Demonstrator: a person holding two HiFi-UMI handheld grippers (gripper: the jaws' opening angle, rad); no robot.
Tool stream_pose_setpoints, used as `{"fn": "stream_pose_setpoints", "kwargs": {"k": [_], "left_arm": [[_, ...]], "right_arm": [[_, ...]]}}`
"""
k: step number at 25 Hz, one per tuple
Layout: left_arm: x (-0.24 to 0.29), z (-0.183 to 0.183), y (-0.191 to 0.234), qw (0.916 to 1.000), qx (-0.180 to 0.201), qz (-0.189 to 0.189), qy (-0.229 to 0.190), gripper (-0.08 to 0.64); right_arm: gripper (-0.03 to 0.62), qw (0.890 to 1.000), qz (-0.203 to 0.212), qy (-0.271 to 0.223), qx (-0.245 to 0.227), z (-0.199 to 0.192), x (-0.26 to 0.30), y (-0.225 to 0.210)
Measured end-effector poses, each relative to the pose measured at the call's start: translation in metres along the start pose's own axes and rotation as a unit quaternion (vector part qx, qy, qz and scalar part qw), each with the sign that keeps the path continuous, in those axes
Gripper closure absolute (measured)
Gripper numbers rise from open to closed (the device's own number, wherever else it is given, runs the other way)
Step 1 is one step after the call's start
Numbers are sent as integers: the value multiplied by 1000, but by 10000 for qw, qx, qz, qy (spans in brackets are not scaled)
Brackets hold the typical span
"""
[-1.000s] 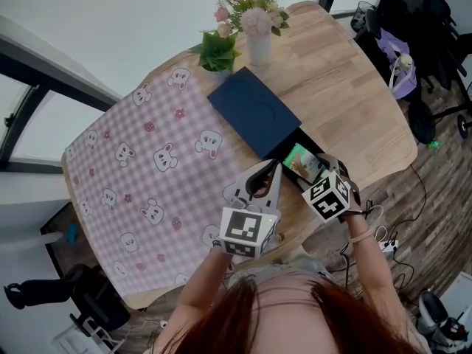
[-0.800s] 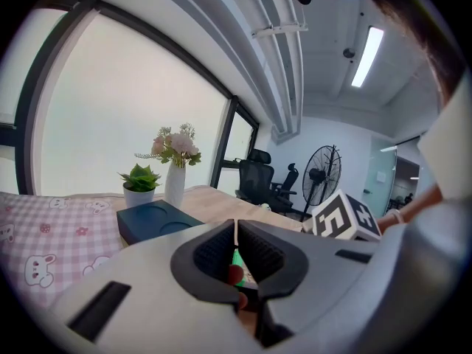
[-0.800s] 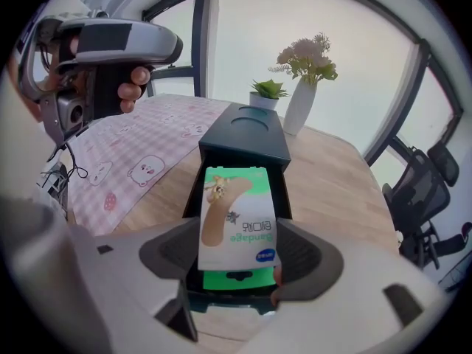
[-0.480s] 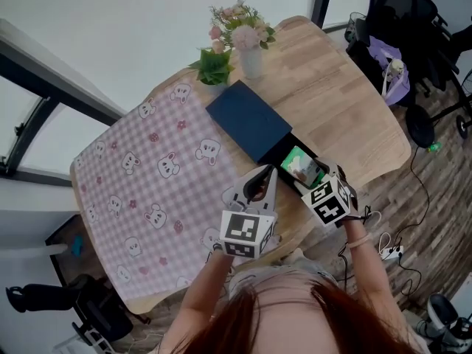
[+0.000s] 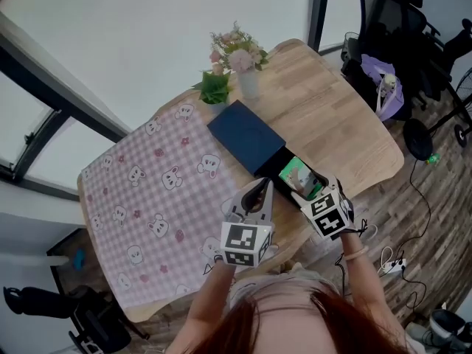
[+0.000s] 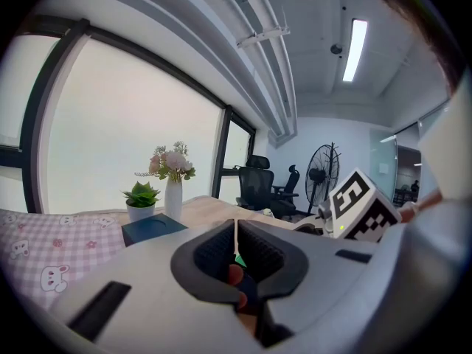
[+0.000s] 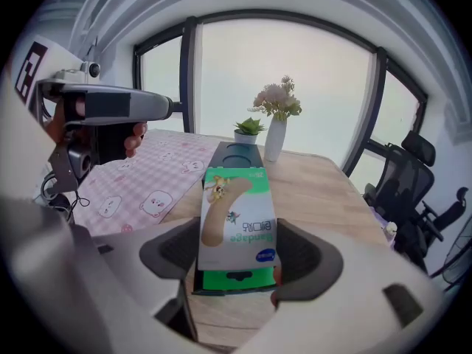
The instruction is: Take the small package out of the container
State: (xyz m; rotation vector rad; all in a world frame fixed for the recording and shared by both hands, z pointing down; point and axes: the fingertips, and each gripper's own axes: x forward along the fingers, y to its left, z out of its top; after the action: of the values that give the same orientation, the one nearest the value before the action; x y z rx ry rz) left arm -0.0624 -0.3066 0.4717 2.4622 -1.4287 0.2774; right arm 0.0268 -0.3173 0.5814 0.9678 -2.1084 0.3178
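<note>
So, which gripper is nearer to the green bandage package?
Right. The right gripper has its jaws closed on the bandage package; the left gripper, jaws together, sits apart to its left.

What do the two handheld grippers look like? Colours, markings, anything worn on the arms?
The left gripper and right gripper have pale grey moulded bodies with dark ribbed fingers. Each carries a white cube printed with black square markers. A thin light band circles the right wrist; the forearms show no sleeves.

Head view steeply down; 2 gripper views low, facing vase.
</note>
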Motion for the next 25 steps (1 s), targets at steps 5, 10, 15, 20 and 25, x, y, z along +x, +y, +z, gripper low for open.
{"fn": "stream_pose_setpoints", "kwargs": {"k": [5,10,15,20,25], "left_arm": [[-10,9,-9,9999,12,-4,-130,543],[-17,17,-16,9998,35,35,-218,543],[-29,24,-29,9995,185,88,-258,543],[-38,26,-39,9987,380,201,-255,543],[-50,32,-51,9985,398,166,-340,543]], "right_arm": [[272,9996,-20,-226,158,4,-19,1],[272,9987,-61,-429,283,8,-35,-1],[272,9970,-123,-654,382,9,-58,1],[272,9946,-226,-919,416,11,-79,1],[272,9902,-343,-1274,459,19,-101,1]]}}
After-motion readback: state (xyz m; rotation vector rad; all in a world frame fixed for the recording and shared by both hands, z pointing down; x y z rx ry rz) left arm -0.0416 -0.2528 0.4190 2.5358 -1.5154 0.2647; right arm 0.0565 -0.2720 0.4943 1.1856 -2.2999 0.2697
